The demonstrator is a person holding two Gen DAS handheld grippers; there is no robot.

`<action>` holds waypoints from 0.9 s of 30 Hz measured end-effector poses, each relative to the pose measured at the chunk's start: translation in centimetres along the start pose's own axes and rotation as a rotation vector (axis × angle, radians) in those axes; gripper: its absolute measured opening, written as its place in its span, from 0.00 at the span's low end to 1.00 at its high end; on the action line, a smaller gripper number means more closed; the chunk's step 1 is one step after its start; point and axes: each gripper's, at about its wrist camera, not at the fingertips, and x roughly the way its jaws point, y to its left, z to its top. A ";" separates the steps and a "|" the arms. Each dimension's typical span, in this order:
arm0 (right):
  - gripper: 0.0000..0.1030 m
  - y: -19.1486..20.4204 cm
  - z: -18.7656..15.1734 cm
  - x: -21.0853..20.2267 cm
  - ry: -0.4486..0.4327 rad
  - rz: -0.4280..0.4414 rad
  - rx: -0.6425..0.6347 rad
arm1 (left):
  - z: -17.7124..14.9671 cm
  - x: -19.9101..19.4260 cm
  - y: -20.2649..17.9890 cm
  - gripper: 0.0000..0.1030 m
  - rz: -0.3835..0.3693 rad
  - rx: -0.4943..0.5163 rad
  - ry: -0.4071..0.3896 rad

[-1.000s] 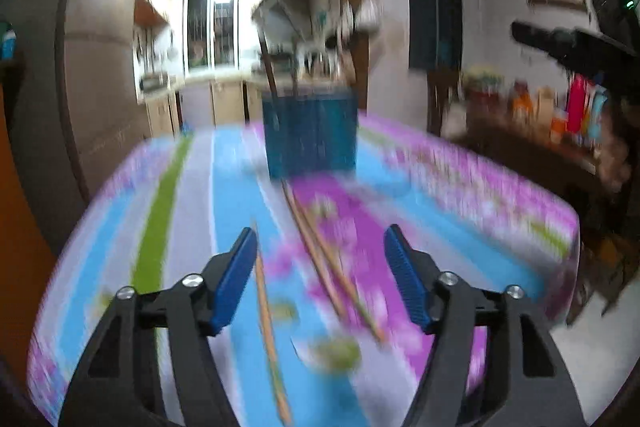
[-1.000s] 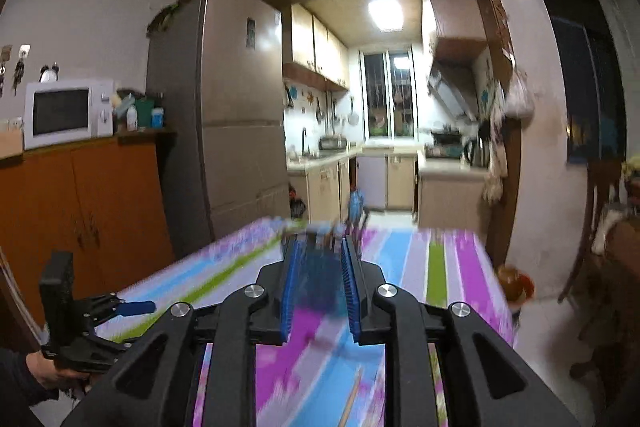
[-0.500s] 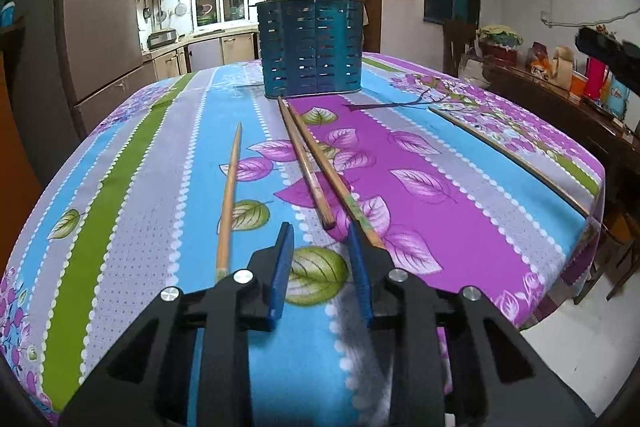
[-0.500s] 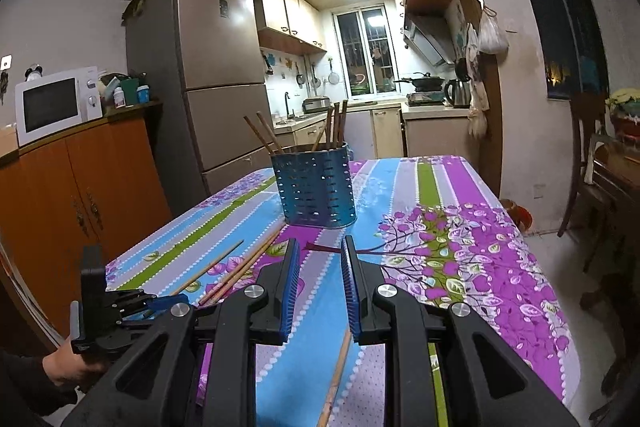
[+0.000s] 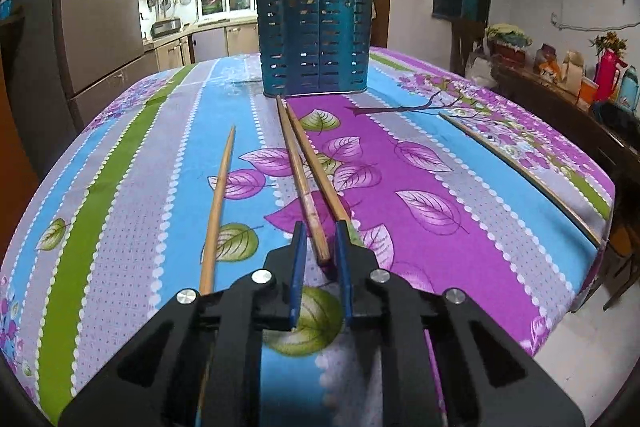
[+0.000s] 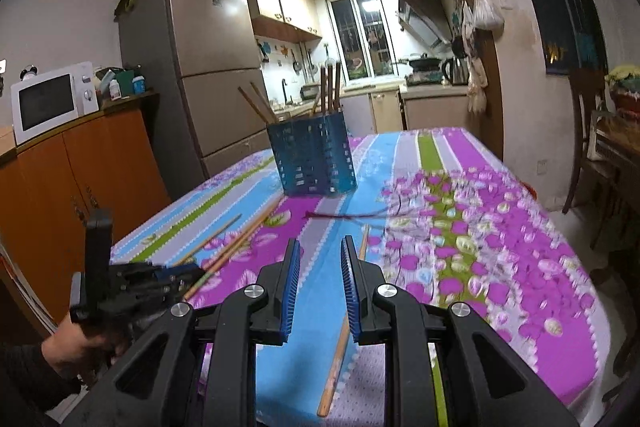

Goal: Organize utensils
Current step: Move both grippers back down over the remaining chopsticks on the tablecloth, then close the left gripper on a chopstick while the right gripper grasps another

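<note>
Left gripper (image 5: 320, 251) closing on a chopstick (image 5: 302, 183) end near the table's (image 5: 480, 267) front edge; right gripper (image 6: 320, 283) narrow, empty; blue holder (image 5: 314, 41) mid-table; a tip-only pinch may let it pivot or slip.

Table (image 5: 120, 211) in striped floral cloth bears a blue holder (image 5: 316, 43) and loose chopsticks (image 5: 218, 203).

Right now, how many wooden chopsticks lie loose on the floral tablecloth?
4. One thin wooden chopstick far left; two paired mid-table, one's end between the left gripper's closing fingers; one near the right edge. Others may hide under the grippers.
</note>
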 end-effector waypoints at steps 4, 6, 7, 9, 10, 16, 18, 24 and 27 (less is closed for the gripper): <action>0.22 -0.4 -1.5 -0.2 0.014 -0.011 0.018 | 0.4 0.5 0.0 0.13 0.016 -0.011 0.023; 0.22 -0.2 -2.6 -0.5 0.012 -0.025 -0.002 | 0.1 0.3 -0.3 0.13 0.032 -0.004 0.012; 0.22 0.0 -3.2 -0.8 0.010 -0.031 -0.016 | 0.0 0.2 -0.2 0.12 0.032 -0.005 0.005; 0.22 0.3 -4.3 -1.1 0.007 -0.045 -0.042 | -0.5 -0.1 -0.3 0.12 0.033 -0.005 -0.012; 0.22 0.5 -5.1 -1.3 0.008 -0.055 -0.060 | -0.7 -0.3 -0.6 0.12 0.042 0.004 -0.024; 0.22 1.3 -7.8 -0.6 0.048 -0.071 -0.090 | -1.1 -0.4 -0.9 0.12 0.068 0.009 -0.053; 0.22 1.5 -8.1 -0.2 0.054 -0.086 -0.095 | -1.2 -0.4 -0.9 0.12 0.074 0.007 -0.063; 0.18 2.1 -8.8 -0.3 0.033 -0.132 -0.114 | -1.6 -0.6 -1.0 0.12 0.081 0.001 -0.093; 0.15 2.3 -9.1 -0.6 0.018 -0.151 -0.103 | -1.9 -0.7 -1.1 0.07 0.078 -0.004 -0.110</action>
